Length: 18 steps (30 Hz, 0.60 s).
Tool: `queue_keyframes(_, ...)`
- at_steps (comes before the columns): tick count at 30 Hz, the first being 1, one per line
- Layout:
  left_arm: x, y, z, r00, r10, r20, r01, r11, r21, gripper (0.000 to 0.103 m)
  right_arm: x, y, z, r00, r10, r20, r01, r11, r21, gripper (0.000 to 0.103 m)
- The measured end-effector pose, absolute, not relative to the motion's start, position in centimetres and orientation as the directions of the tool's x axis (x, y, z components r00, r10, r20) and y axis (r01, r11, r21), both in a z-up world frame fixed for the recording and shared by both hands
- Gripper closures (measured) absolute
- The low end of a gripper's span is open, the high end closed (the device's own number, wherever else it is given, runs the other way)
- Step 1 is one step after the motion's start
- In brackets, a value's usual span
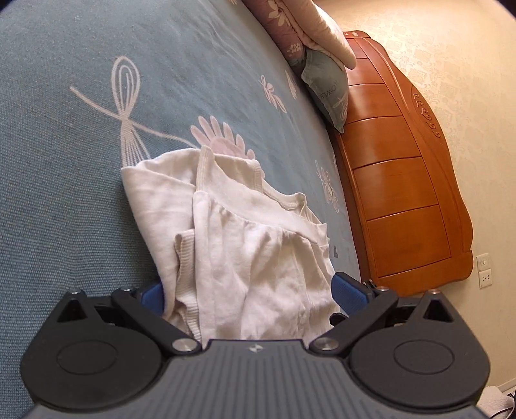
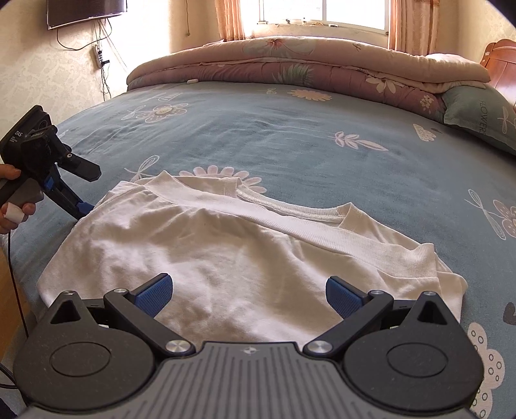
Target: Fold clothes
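right wrist view: right gripper [image 2: 249, 295] fingers spread wide over white shirt [image 2: 225, 254], left gripper [image 2: 85, 206] fingers likewise at its edge

Bright daylight via blown-out window [image 2: 322, 13]; sharp pics, strong fisheye bend, dark corners.

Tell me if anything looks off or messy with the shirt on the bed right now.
Nothing is spilled or damaged. The white shirt on the blue bedspread is folded unevenly: its collar runs at a slant, and layers stick out at the right edge. The left gripper and the right gripper have open jaws.
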<state>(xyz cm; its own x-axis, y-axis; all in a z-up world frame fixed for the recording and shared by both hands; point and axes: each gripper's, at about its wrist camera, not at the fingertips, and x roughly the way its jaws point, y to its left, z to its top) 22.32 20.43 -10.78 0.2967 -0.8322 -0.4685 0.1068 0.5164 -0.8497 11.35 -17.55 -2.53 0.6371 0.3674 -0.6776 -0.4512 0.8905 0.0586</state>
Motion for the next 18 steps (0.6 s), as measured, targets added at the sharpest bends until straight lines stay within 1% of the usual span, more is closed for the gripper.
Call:
queue_keyframes(4,24.6,20.7,-10.7,0.351,-0.818,-0.456,0.115,0.521,-0.845,0.003,11.3,-17.3,-2.1,0.644,0.37,-0.67,-0.454,0.889,0.055,0.0)
queue_keyframes(7,25.9,21.1,-11.0,0.374,-0.824,-0.425,0.091,0.489,-0.868,0.003,11.1,-17.1,-1.6,0.65,0.373,-0.662,-0.462,0.886,0.046,0.0)
queue_keyframes(12,24.0,21.0,-10.9,0.277,-0.865,-0.419,0.185,0.476,-0.86,0.003,10.8,-17.0,-1.4,0.65,0.379,-0.659,-0.475,0.879,0.037,0.0)
queue_keyframes(14,23.5,21.7,-11.1,0.29,-0.871,-0.397,0.199,0.46,-0.865,0.004,10.8,-17.0,-1.6,0.643,0.387,-0.661,-0.476,0.878,0.051,0.0)
queue_keyframes(18,24.9,21.3,-11.3,0.32,-0.876,-0.36,0.144,0.421,-0.896,0.004,10.9,-16.5,-2.1,0.624,0.408,-0.667,-0.484,0.871,0.08,0.0)
